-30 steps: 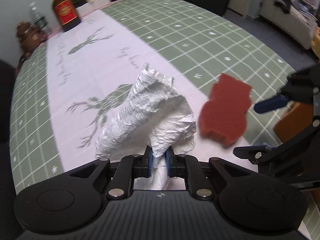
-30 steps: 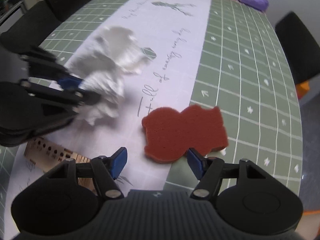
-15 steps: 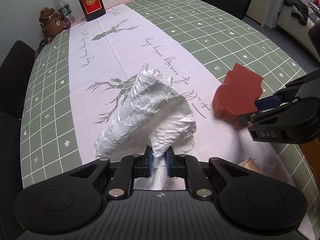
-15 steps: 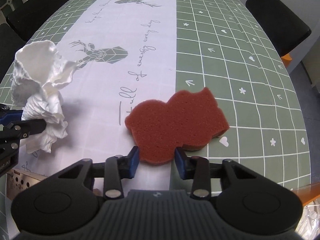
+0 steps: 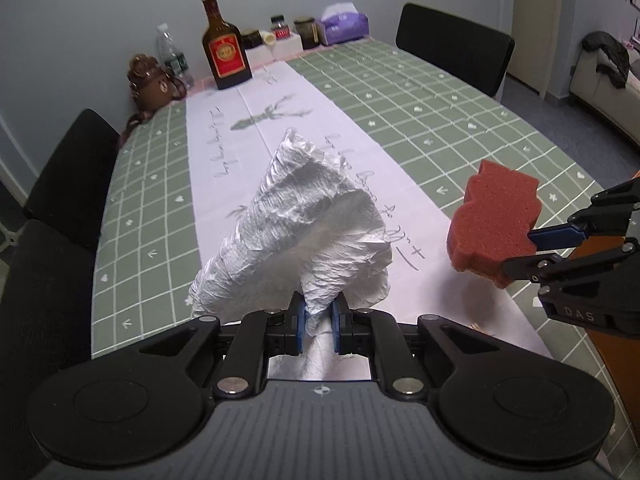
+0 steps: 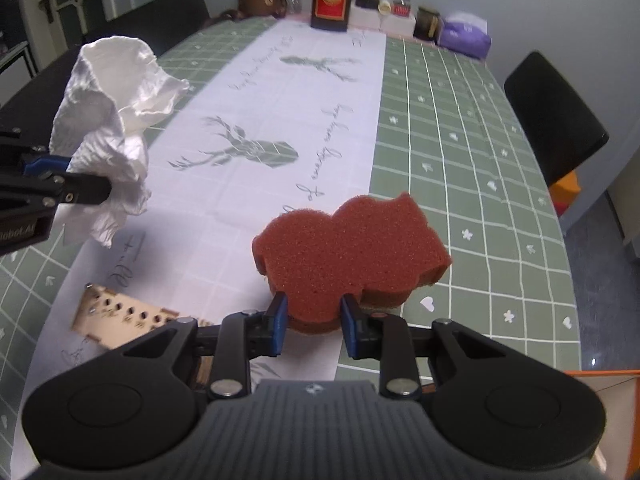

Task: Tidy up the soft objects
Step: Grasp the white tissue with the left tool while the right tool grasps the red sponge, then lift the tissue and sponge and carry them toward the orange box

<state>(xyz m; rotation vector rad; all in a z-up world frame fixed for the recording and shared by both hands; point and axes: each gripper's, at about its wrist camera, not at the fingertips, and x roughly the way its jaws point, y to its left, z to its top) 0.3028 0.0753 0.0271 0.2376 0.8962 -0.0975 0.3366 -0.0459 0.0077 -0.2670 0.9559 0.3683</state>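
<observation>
My left gripper (image 5: pixel 319 326) is shut on a crumpled white paper towel (image 5: pixel 304 224) and holds it up above the table. The towel also shows at the left of the right wrist view (image 6: pixel 112 128). My right gripper (image 6: pixel 313 326) is shut on a red-brown sponge (image 6: pixel 352 252) with a scalloped outline and holds it lifted off the table. The sponge shows at the right of the left wrist view (image 5: pixel 494 220), pinched by the right gripper's fingers (image 5: pixel 556 236).
A green checked tablecloth (image 5: pixel 420 120) with a white deer runner covers the table. A perforated wooden box (image 6: pixel 124 316) lies near the front edge. A liquor bottle (image 5: pixel 224 46), water bottle, jars and a purple tissue pack (image 5: pixel 346 24) stand at the far end. Black chairs surround the table.
My right gripper closed on the sponge and lifted it off the table. My left gripper has risen with the towel, so both views now look further down the table.
</observation>
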